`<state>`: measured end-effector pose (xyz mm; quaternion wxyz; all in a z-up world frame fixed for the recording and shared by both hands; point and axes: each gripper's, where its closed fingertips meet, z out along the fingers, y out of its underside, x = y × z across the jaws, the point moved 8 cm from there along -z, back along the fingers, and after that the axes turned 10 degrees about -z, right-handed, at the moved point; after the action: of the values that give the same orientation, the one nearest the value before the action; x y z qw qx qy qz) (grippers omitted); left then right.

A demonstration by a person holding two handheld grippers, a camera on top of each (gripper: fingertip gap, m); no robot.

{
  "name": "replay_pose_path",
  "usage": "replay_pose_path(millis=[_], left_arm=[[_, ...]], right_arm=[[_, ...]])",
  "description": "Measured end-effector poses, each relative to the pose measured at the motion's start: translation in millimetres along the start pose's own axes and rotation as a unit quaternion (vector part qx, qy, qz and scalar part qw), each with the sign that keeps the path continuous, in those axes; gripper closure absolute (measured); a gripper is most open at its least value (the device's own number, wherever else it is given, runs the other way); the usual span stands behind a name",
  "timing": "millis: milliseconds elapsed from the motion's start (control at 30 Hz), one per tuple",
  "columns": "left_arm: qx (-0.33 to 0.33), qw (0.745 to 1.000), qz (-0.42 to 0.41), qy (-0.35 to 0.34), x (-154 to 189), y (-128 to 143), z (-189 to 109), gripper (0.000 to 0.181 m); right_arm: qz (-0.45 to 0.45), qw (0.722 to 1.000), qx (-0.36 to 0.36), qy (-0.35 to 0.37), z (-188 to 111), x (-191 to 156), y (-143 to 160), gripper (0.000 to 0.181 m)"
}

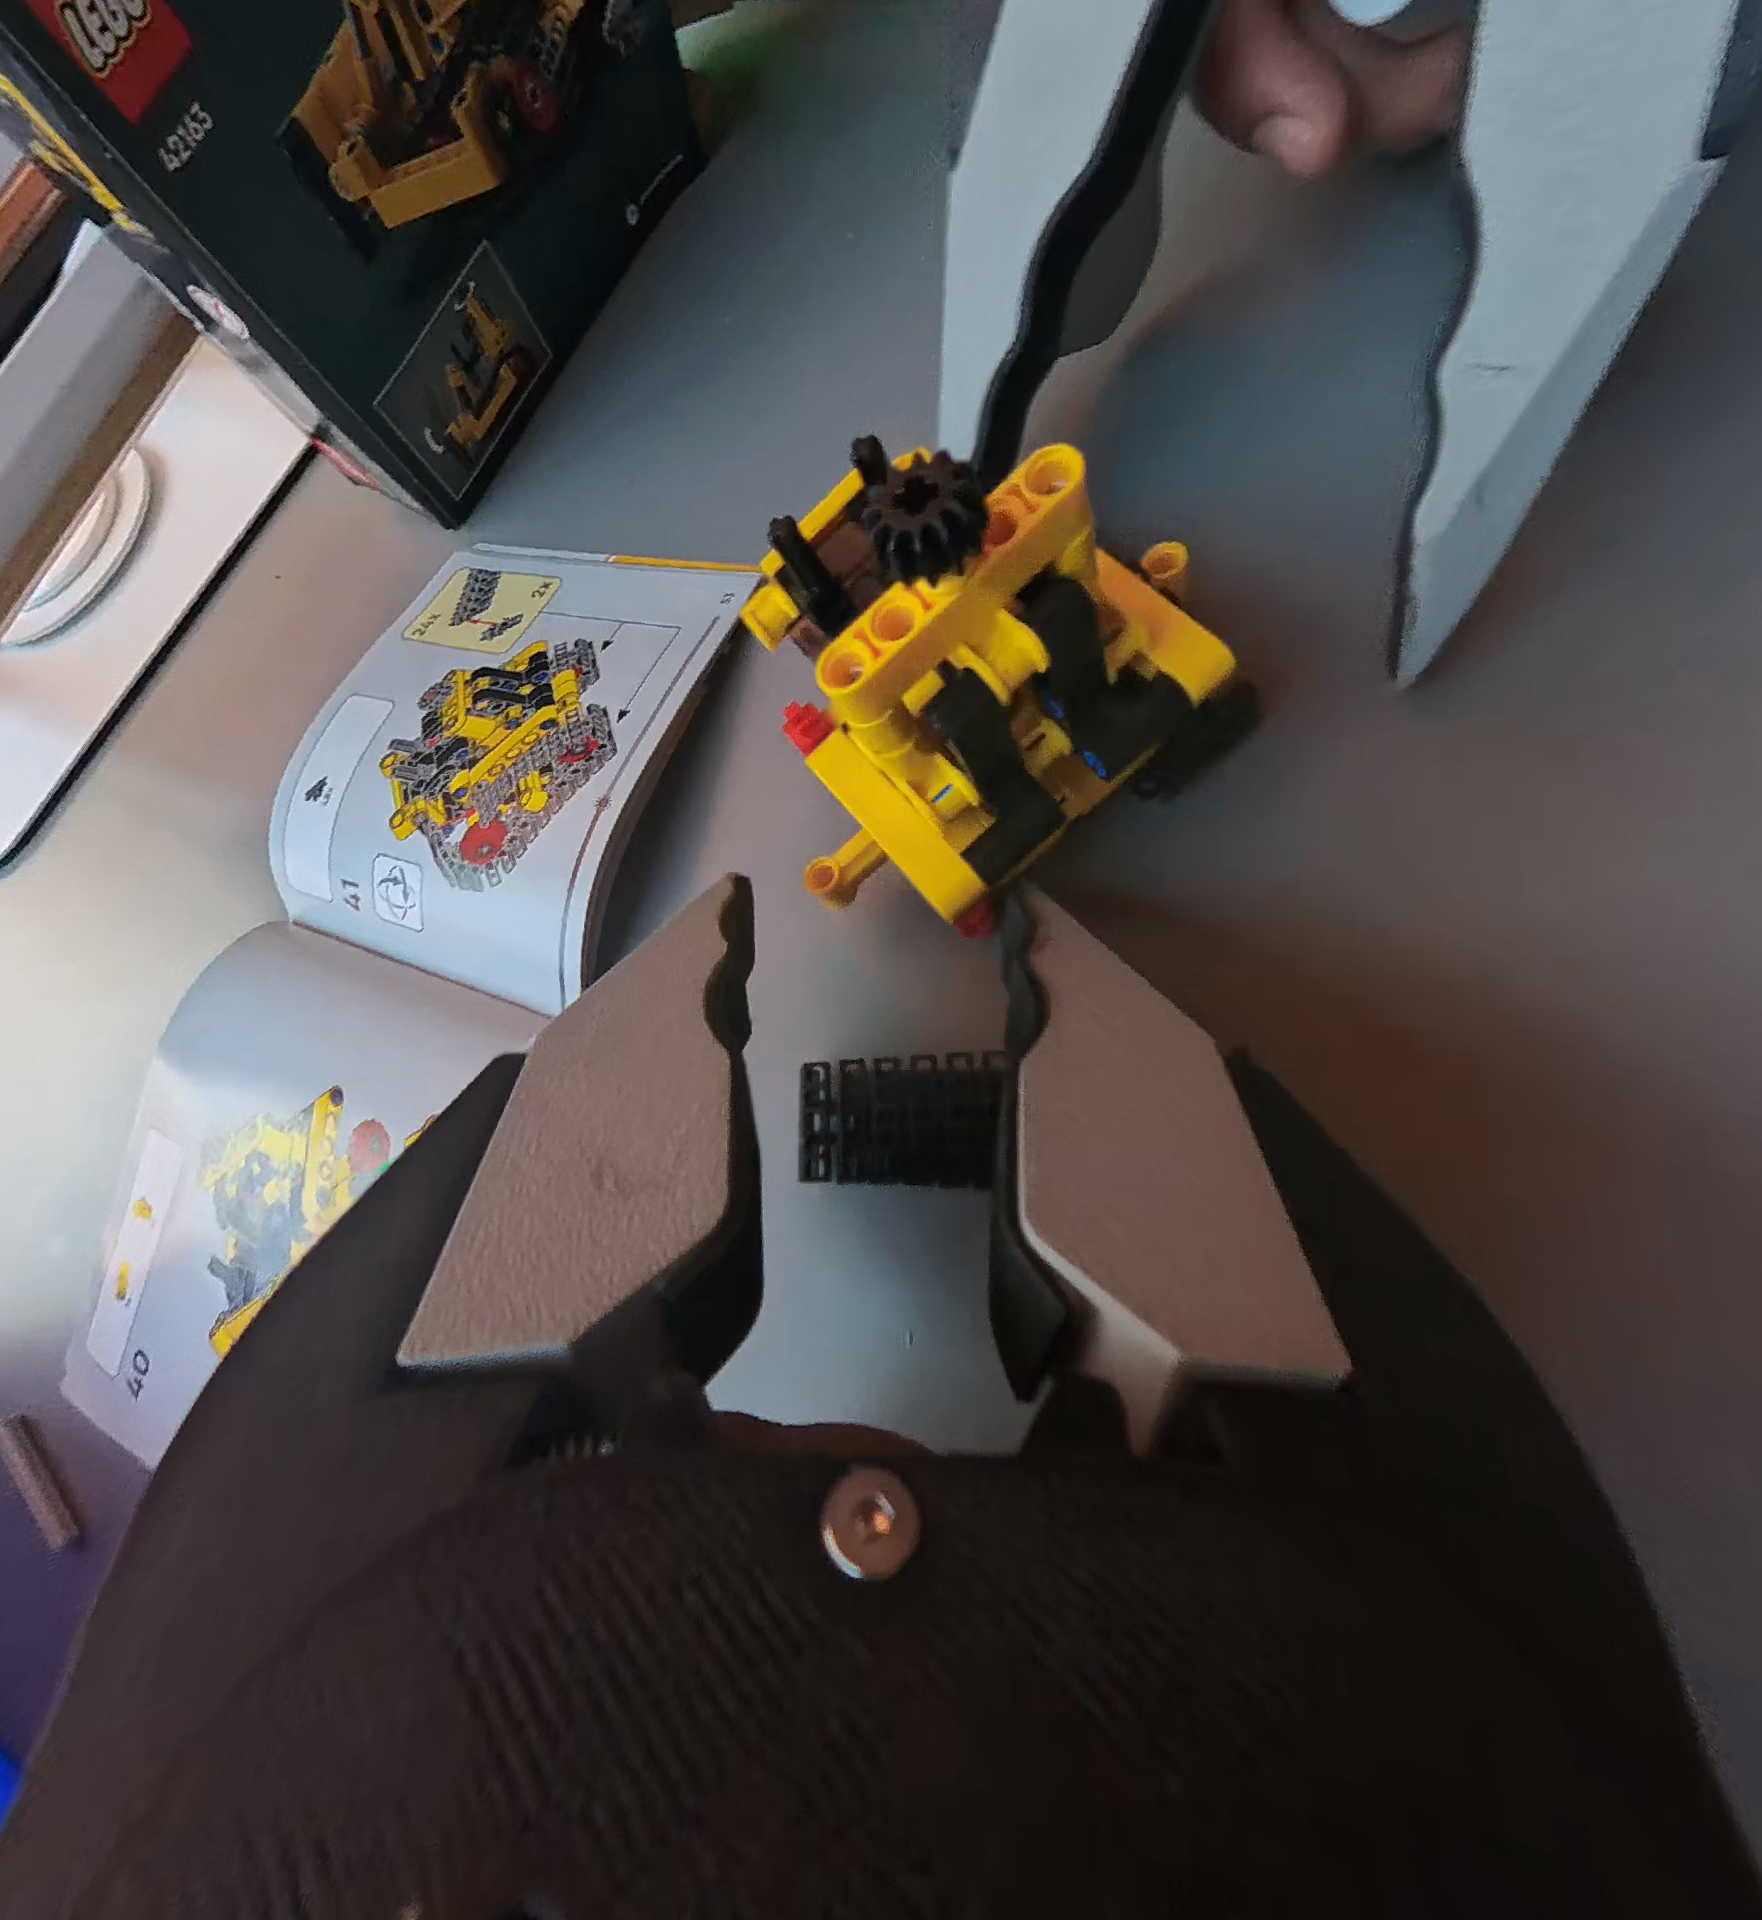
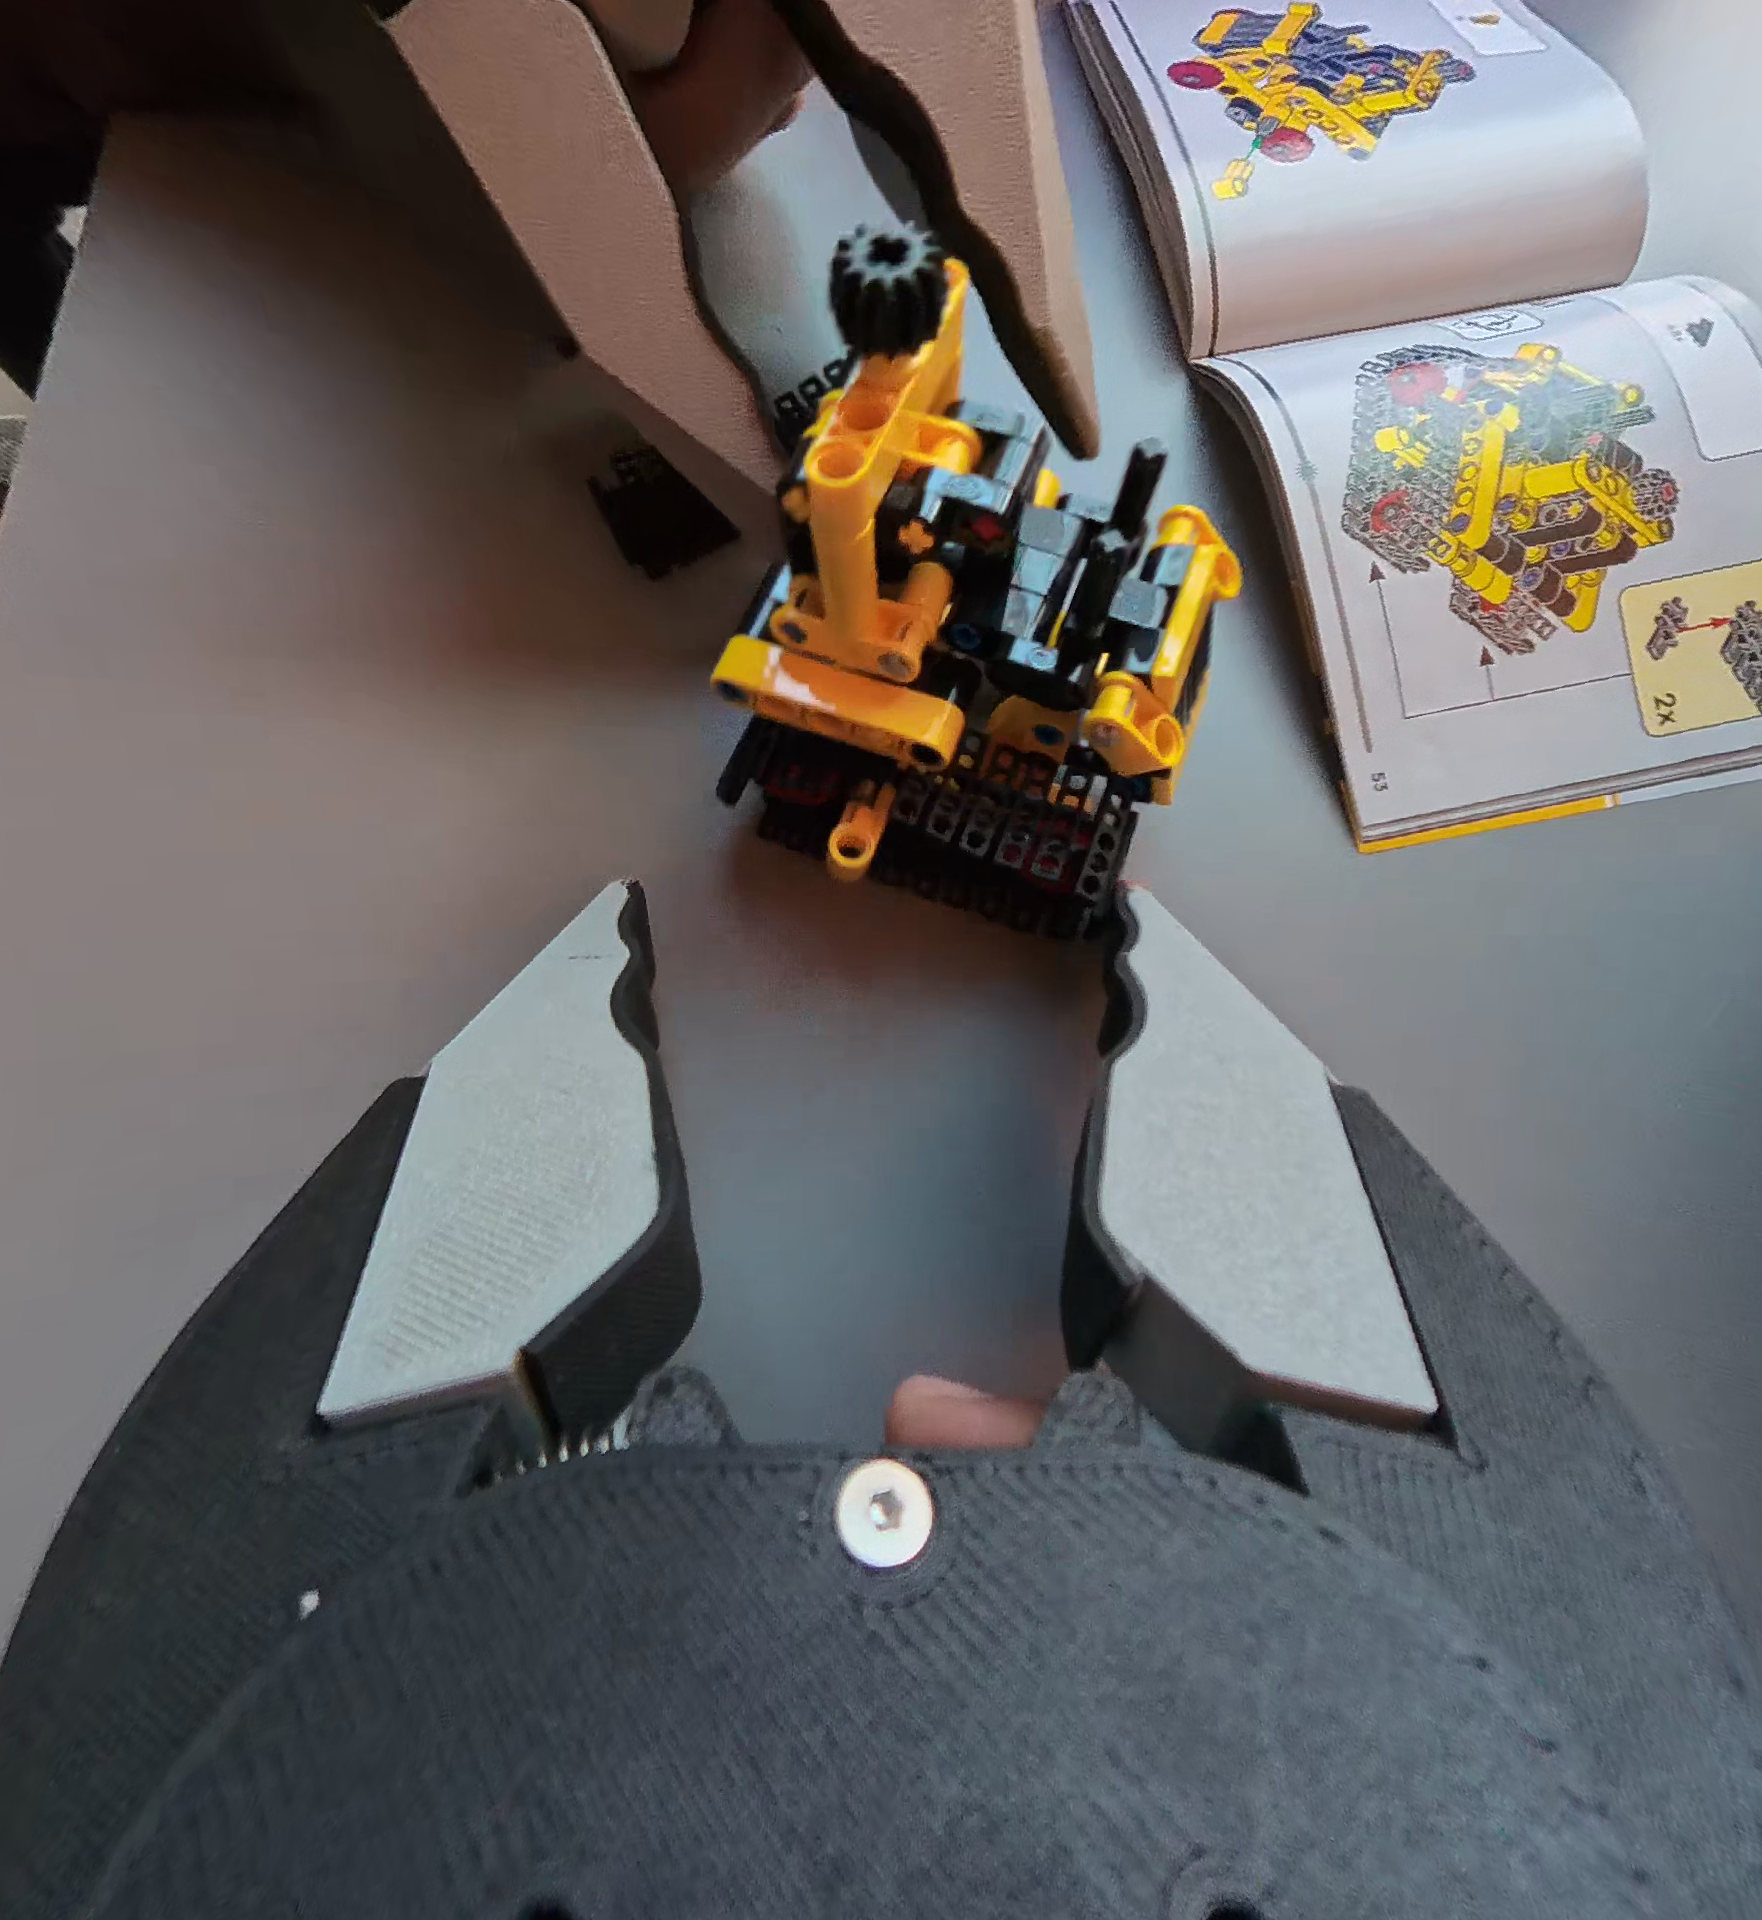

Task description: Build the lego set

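1. Yellow-and-black Lego bulldozer model (image 1: 1002, 686) sits on the grey table (image 1: 1479, 935), beside the open instruction booklet (image 1: 482, 769).
2. Left beige-fingered gripper (image 1: 882, 925) gapes, empty, a black track strip (image 1: 898, 1122) below.
3. Right grey-fingered gripper (image 2: 877, 914) gapes too, holding nothing.

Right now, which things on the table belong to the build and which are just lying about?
For the build:
yellow and black half-built toy bulldozer
black strip of linked track pieces
open paper instruction booklet

Lying about:
dark printed cardboard set box
small grey rod
silver metal stand base
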<state>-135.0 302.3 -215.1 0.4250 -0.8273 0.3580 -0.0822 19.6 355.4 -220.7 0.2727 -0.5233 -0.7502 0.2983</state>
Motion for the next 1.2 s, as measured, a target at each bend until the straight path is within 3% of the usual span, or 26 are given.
replay_pose_path(millis=[200,500,833,1067,1200], left_arm=[[0.011,0.999,0.015,-0.027,1.2,-0.3,-1.7,0.135],[0.078,0.993,0.014,-0.092,-9.5,0.9,-19.9,0.140],[0.122,0.976,-0.057,-0.169,-44.9,8.1,-38.9,0.153],[0.125,0.966,-0.051,-0.218,-55.1,11.4,-42.7,0.160],[0.127,0.963,-0.034,-0.234,-54.7,11.7,-42.8,0.165]], right_arm=[[0.000,1.000,0.000,0.003,-4.2,-10.6,2.2,0.100],[0.004,1.000,0.011,0.012,-12.8,-21.0,4.9,0.110],[0.045,0.988,0.044,0.141,-33.9,-1.9,9.7,0.115],[0.101,0.968,0.078,0.214,-58.6,18.3,23.2,0.123],[0.127,0.958,0.061,0.250,-62.0,26.4,32.1,0.129]])
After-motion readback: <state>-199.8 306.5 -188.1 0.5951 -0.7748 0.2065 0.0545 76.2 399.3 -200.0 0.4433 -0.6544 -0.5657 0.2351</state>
